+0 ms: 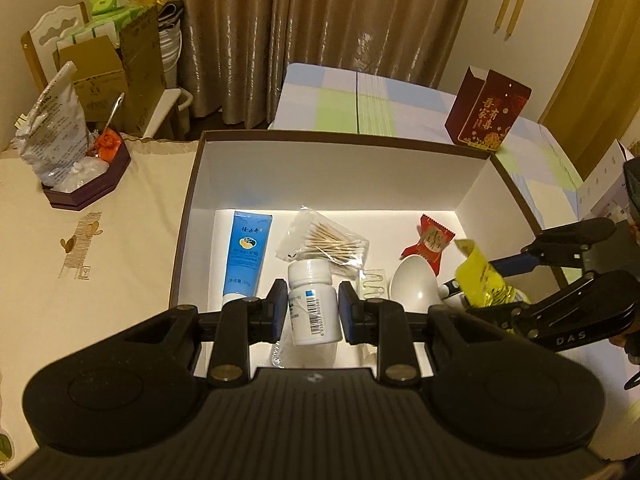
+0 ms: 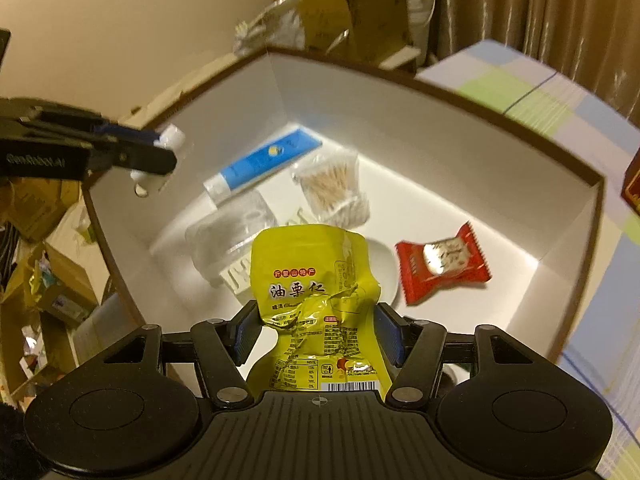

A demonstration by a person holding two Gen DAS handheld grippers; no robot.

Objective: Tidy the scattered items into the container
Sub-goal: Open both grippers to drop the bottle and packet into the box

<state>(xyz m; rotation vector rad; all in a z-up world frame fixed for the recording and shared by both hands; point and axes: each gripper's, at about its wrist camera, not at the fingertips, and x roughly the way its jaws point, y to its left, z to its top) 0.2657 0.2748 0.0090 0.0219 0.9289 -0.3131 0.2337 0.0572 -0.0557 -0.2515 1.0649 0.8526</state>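
1. The open box [image 1: 472, 184], white inside with a dark rim, sits on a cream cloth [image 1: 80, 280]; both grippers hang over its near edge, tilted steeply down into it.
2. The left gripper [image 1: 313, 309] points toward the box's far wall. Its blue pads are clamped on the sides of a white pill bottle [image 1: 312, 304], which is held above the box floor with its cap away from the camera and its long axis running along the fingers.
3. The right gripper [image 2: 318, 334] reaches in from the right side of the box. A yellow snack packet [image 2: 316, 288] stands between its pads, long axis along the fingers, top edge pointing into the box. The jaws are parted wider than the crumpled waist of the packet; whether the pads still press on it I cannot tell.
4. Lying flat on the box floor:
   - a blue tube [image 1: 244, 256] at the left, its cap toward the near edge;
   - a bag of cotton swabs [image 1: 324, 242] near the middle;
   - a white spoon-like dish [image 1: 414, 284];
   - a red candy wrapper [image 1: 430, 246] to the right.
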